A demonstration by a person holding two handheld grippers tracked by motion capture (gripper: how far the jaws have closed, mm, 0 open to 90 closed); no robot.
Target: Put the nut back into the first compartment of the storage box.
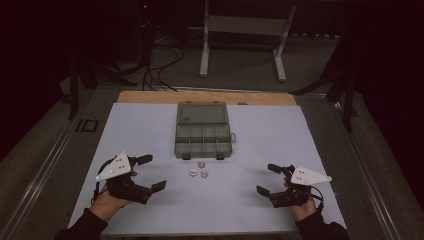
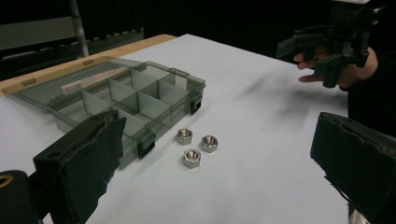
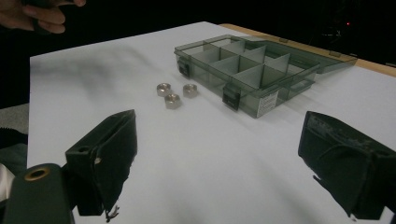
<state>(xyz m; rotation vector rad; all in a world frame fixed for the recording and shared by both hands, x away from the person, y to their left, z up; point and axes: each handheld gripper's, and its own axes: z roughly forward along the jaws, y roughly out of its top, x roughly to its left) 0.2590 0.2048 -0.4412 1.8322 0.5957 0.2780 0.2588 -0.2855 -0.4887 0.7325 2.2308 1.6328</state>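
Left gripper (image 1: pixel 154 172) rested at the near left, jaws spread and empty. Three hex nuts (image 1: pixel 198 170) lay just before the open compartment box (image 1: pixel 203 131); the left gripper view resolved their threaded bores. Right gripper (image 1: pixel 268 178) sat near right, jaws likewise apart, empty.

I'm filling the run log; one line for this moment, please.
left gripper open | right gripper open | three nuts loose | organizer box open
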